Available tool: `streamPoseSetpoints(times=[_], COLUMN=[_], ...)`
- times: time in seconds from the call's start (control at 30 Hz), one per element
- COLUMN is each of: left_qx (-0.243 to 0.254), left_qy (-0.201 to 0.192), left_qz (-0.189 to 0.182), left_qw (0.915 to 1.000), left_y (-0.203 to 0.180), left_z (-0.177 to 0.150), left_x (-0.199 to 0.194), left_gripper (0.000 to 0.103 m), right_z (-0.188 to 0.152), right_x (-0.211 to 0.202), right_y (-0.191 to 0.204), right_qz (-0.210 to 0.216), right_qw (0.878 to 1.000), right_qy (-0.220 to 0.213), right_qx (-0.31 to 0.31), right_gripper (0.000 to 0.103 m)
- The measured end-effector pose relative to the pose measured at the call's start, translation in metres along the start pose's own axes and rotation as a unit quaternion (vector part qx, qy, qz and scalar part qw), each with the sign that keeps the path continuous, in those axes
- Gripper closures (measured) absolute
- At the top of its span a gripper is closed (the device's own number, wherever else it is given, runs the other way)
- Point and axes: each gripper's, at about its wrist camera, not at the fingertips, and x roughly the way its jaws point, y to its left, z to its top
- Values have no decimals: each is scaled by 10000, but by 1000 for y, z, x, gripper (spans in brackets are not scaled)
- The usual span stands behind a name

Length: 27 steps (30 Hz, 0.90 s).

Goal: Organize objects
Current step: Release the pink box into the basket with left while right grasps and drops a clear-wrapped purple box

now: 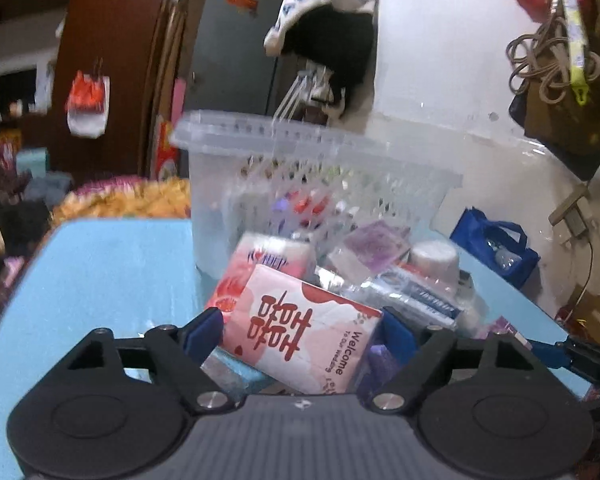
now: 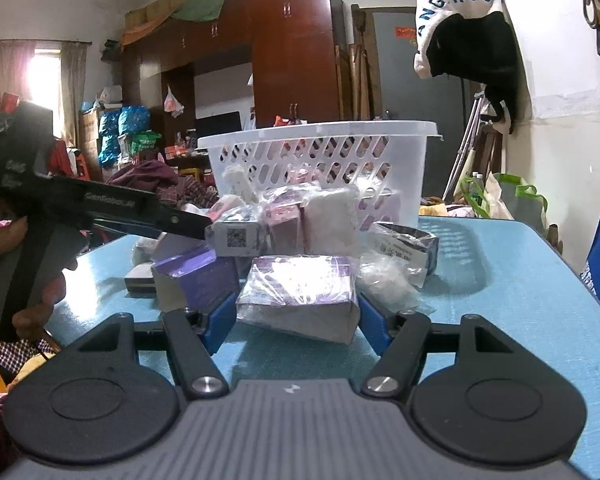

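In the left wrist view my left gripper (image 1: 302, 330) is shut on a pink and white tissue pack (image 1: 300, 330) with red characters, held tilted above a pile of small packets (image 1: 396, 276). A white slotted basket (image 1: 320, 184) stands just behind the pile. In the right wrist view my right gripper (image 2: 298, 320) has its blue fingers against both sides of a purple plastic-wrapped box (image 2: 300, 296) resting on the blue table (image 2: 500, 300). The left gripper body (image 2: 100, 208) shows at the left of that view, reaching over the pile in front of the basket (image 2: 320, 160).
More packets lie on the table: a purple box (image 2: 196, 276), a QR-code box (image 2: 238, 238), a white wrapped bundle (image 2: 330, 220) and a clear bag (image 2: 388, 280). A blue bag (image 1: 496, 246) sits at the right. A cap (image 2: 460, 24) hangs on the wall.
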Motion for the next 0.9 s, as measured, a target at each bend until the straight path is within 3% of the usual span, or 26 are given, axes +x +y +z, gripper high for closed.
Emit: streamPoseSetpoints(times=[0.33,0.47,0.57,0.63,0.7,0.8,0.9], left_qx=[87,129,60,14,-116,-196,-282], left_qy=[-945,-1107,-1240,-1201,-963,-583,-350], left_qz=[-301,27,127,167,236,442,554], left_qw=[9950,9938,9922,9926,9950,9971,9974], left_y=[-23,-30,-32,-33,-31,-30,-27], left_z=[18,42,80,113,138,161,169], left_x=[-51,-52,-44,-26,0,46,76], left_gripper=[17,17,17,17,17,17,17], right_z=[18,39,75,99,132,164,173], right_x=[-20,-22,-15,-5,21,70,109], right_y=[-10,-11,-19,-26,-35,-46,-51], right_qz=[-109,-172,-195,-215,-170,-191,-304], right_qw=[9991,9977,9954,9916,9913,9942,9965], right_qy=[-420,-599,-847,-1186,-1261,-1018,-664], right_qx=[8,-282,-412,-479,-334,-299,-419], right_gripper=[35,35,35,35,35,35,35])
